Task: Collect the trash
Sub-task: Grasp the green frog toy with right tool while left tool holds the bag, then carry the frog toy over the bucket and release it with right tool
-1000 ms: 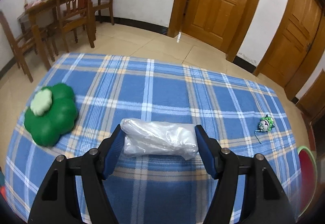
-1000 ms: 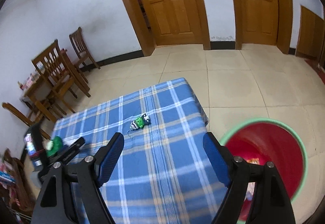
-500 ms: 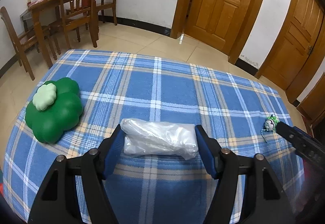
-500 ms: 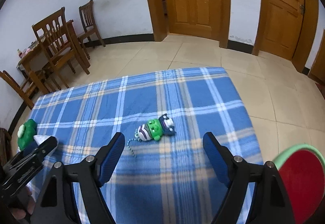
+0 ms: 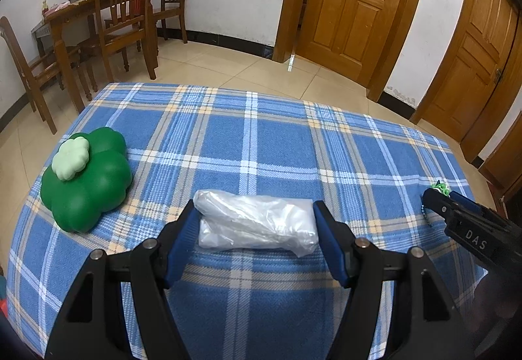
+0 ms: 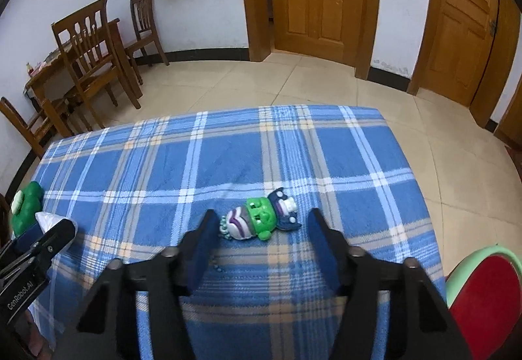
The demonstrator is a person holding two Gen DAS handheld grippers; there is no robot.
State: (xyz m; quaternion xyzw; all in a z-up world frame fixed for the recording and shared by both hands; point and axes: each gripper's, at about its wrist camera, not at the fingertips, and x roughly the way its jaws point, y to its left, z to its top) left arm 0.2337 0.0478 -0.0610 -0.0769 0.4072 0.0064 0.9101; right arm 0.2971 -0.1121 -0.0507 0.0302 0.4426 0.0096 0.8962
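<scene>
Having swung away from the red bin (image 6: 489, 304) off the table's right edge and dropped low over the blue plaid cloth (image 6: 228, 157), now closing the right gripper (image 6: 257, 236) around the little green keychain toy (image 6: 261, 218). Jaws narrowing from wide, toy sitting between them near the right edge, pads seemingly not yet pressing on it, though hard telling at this angle. Meaning for the task: moving from approach into the actual pickup of this piece.

Holding the left gripper (image 5: 256, 224) steady, unchanged over the past second, clamped on the crumpled clear plastic bag (image 5: 257, 221) at the near edge of the table, both pads pressing its ends.

Looking small and rigid: green face, striped purple-and-white body, dark blue cap end, a short bead chain trailing toward the near edge. Lying flat on its side, crosswise between the jaws. Sitting well apart, at the left edge: a green clover-shaped cushion (image 5: 86, 183).
</scene>
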